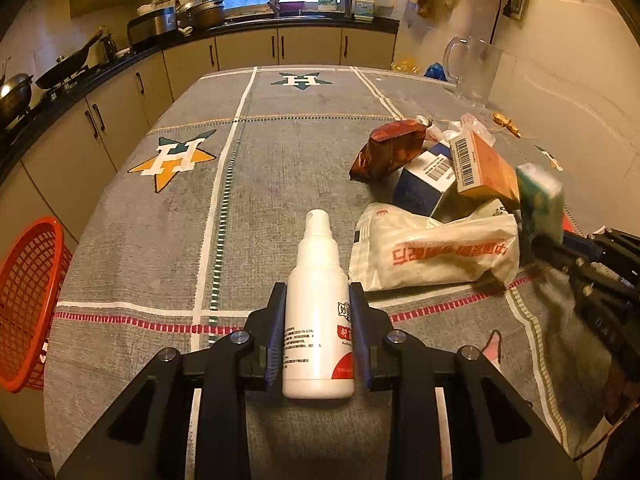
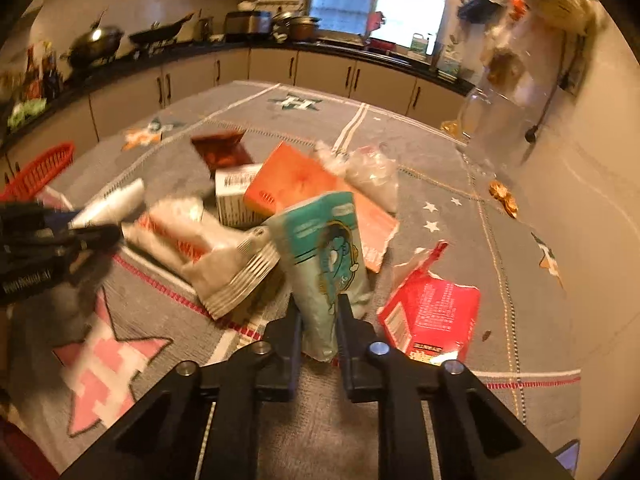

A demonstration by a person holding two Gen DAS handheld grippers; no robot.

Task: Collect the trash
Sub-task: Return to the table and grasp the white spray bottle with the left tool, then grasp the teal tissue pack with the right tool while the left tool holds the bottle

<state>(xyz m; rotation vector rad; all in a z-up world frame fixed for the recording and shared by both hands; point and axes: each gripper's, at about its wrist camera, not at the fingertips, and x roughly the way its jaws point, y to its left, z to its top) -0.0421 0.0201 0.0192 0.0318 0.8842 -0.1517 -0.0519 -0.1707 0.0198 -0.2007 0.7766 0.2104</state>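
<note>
Pick-up step: left tool [image 1: 318,308] clamps the white plastic spray bottle [image 1: 318,312]; right tool [image 2: 319,312] grips the teal foil packet [image 2: 326,264] above the bench [image 1: 280,152]. Next: carry both to the red mesh basket [image 1: 28,304].

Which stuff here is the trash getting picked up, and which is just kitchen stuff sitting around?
Trash job: white spray bottle in the left gripper; teal packet in the right gripper; orange box; torn red carton; red basket.

Just there: wok; glass jug.
</note>
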